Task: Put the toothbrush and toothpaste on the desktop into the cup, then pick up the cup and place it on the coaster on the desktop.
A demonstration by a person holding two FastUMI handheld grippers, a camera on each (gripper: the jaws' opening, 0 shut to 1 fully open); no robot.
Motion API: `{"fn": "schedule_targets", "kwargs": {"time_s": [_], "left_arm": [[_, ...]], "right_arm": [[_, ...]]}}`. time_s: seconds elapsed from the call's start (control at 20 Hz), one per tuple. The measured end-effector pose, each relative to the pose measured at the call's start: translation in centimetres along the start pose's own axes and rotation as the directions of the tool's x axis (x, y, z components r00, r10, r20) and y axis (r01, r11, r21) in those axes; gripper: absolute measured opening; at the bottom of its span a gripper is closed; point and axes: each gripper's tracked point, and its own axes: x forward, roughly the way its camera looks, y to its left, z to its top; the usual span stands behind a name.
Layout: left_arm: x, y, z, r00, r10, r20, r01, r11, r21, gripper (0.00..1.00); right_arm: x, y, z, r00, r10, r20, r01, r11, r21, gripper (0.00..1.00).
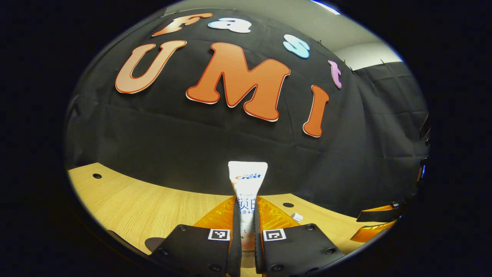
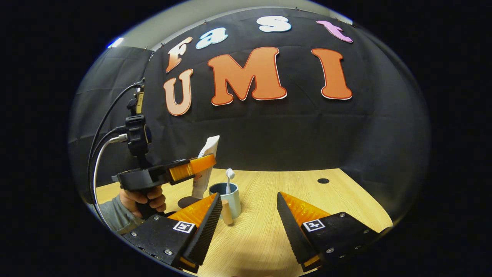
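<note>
Toothpaste tube [image 1: 247,181]: white w/ blue lettering. Cup [image 2: 230,199]: pale blue outside, darker blue inside. Toothbrush [image 2: 230,177]: white head & handle. Desk [image 2: 265,215]: light wood grain. Coaster [image 2: 187,201]: dark brown. Sleeve [image 2: 117,216]: grey.

Left gripper [image 1: 247,231] clamps shut, seemingly raised; right gripper [image 2: 249,219] gapes wide.

Matt wood-grain desktop [image 2: 269,238], glossy plastic toothpaste [image 1: 247,181], smooth cup [image 2: 233,200], matt cloth wall [image 2: 307,130].
</note>
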Motion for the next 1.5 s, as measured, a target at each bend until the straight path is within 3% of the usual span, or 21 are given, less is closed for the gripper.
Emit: {"fn": "schedule_targets", "kwargs": {"time_s": [0.55,1.15,1.5], "left_arm": [[3.4,-0.7,0.2,0.999,-0.014,0.050,0.012,0.999,0.038,0.17],[5.8,-0.1,-3.6,1.000,-0.005,-0.013,0.006,0.999,0.031,0.17],[4.5,0.4,-3.9,0.999,0.007,-0.050,-0.007,1.000,-0.004,0.25]], "right_arm": [[-0.1,-0.1,-2.5,0.998,0.008,-0.057,-0.009,1.000,-0.028,0.87],[0.8,-1.2,-4.2,0.995,-0.002,-0.097,0.000,1.000,-0.028,0.89],[1.0,-0.9,-6.0,0.989,0.003,-0.151,-0.006,1.000,-0.023,0.91]]}}
